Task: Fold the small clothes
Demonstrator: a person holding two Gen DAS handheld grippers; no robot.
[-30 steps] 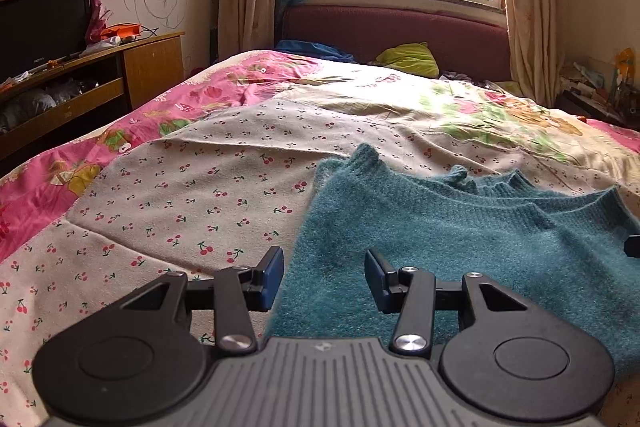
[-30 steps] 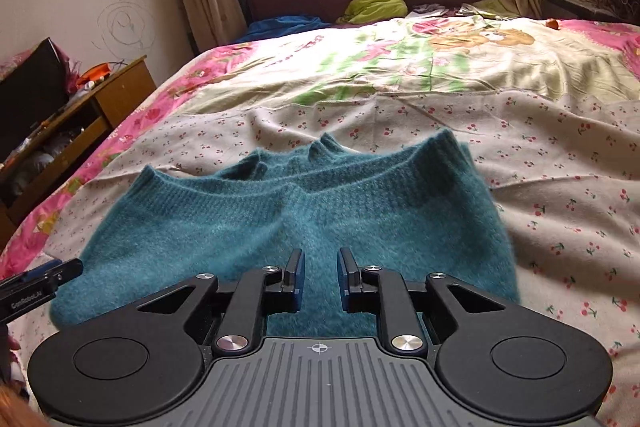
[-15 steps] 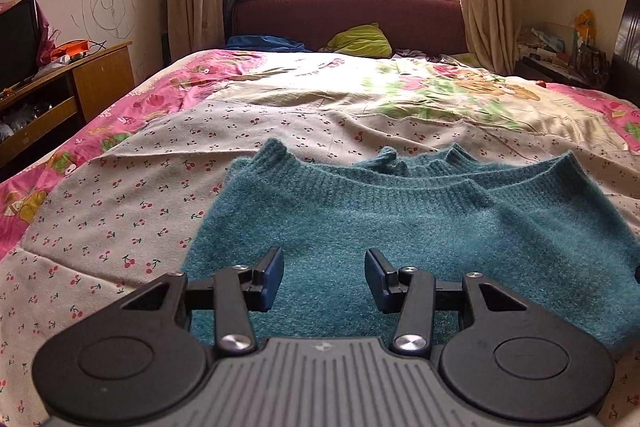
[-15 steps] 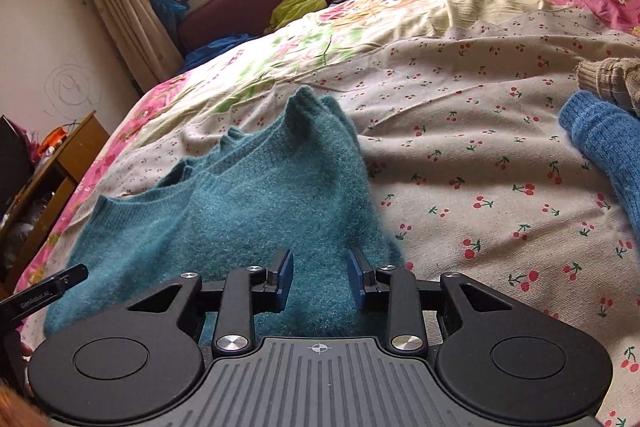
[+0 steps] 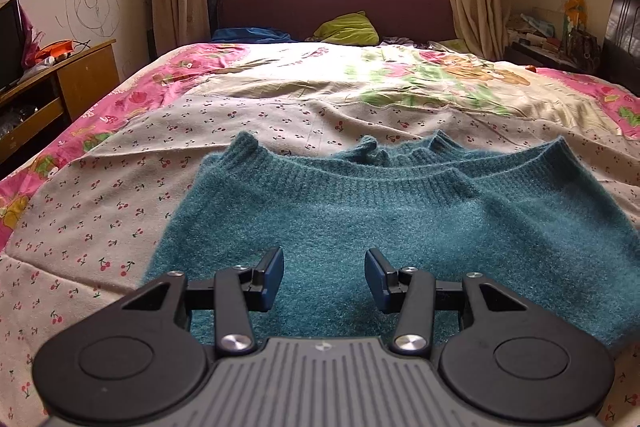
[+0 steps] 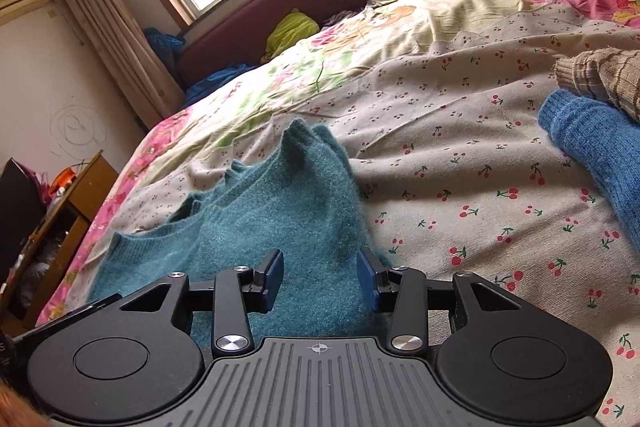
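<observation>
Fuzzy teal sweater (image 5: 360, 227) lies folded on the bedspread (image 5: 120, 195), left gripper (image 5: 324, 277) and right gripper (image 6: 320, 277) both released

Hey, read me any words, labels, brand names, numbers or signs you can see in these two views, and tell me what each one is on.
No readable text in either view.
Left gripper body: a small pale mark, too small to read.
Right gripper body: a crosshair symbol only, no letters.
Wall: a scribbled spiral, not writing.
Clutter on the side table: any print is too blurred to read.
</observation>
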